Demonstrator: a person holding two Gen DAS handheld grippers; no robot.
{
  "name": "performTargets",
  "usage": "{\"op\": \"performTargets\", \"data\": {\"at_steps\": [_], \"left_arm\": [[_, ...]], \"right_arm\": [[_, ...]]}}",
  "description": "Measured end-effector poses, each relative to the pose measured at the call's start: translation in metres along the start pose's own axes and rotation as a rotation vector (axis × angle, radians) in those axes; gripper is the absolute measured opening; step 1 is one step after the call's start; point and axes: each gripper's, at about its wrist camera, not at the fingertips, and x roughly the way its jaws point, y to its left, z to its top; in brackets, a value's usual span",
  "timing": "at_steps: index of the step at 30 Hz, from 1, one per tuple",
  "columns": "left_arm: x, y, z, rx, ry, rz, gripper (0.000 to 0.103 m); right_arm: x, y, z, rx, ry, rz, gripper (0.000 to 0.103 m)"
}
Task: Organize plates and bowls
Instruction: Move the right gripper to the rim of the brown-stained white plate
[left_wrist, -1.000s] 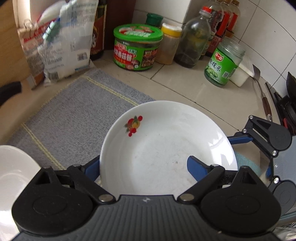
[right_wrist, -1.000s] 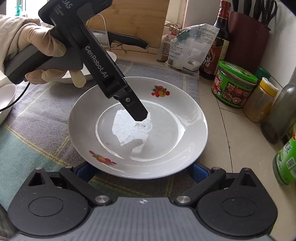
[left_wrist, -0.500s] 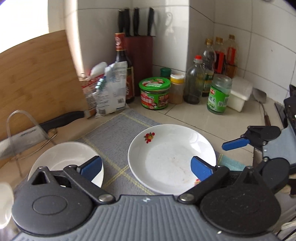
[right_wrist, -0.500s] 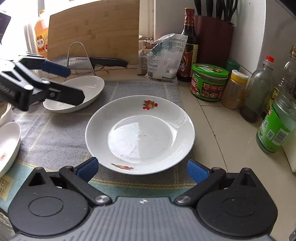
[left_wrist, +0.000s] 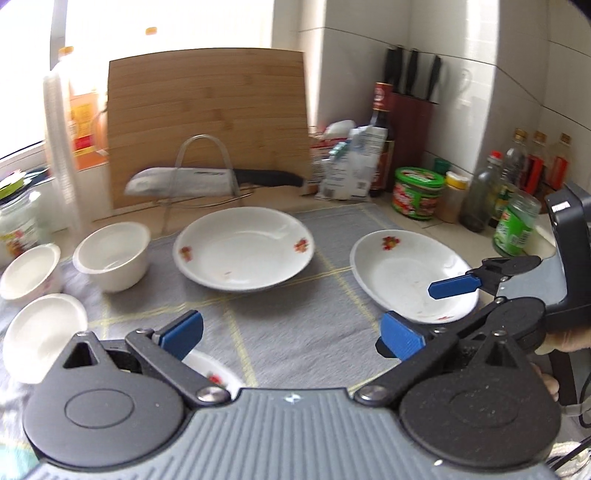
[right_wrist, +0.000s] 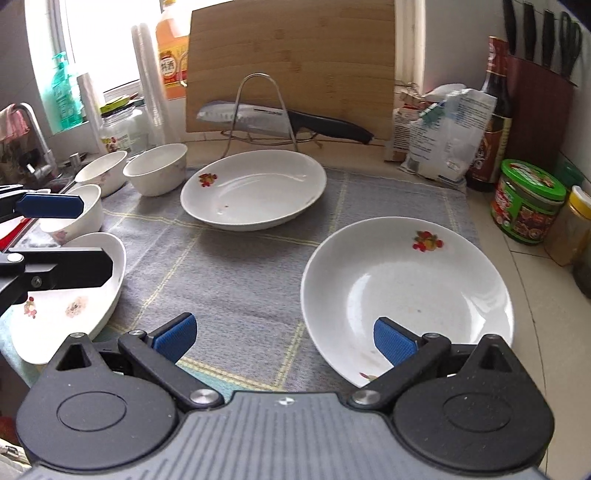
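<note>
Glossy glazed plate (mirror-like sheen); matt woven cloth mat; wooden cutting board.

Both cameras are sitting just behind their own open fingers, looking forward and down across the grey mat toward the cutting board at the back wall. The left wrist view is looking from the mat's near edge, catching the right gripper at the right of the frame. The right wrist view is sitting closer to the near plate at lower right, with the left gripper entering at the left edge. Both are sharing the far plate — and the knife on its rack.
</note>
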Motion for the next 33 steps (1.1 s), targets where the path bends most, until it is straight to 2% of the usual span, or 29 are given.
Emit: {"op": "performTargets", "data": {"at_steps": [5,8,21,33], "left_arm": [[-0.018,0.009,-0.017,-0.040,0.005,0.072,0.102],[-0.028,0.016,-0.028,-0.045,0.010,0.078,0.102],[-0.072,0.079,-0.075,-0.050,0.064,0.049,0.102],[-0.073,0.119,-0.116,-0.002,0.145,0.024,0.102]], "right_arm": [[0.010,0.017,0.004,-0.052,0.019,0.067,0.103],[0.012,0.025,0.003,-0.051,0.030,0.088,0.103],[0.022,0.088,-0.004,0.023,0.104,0.068,0.103],[0.029,0.135,-0.006,0.031,0.141,0.052,0.103]]}}
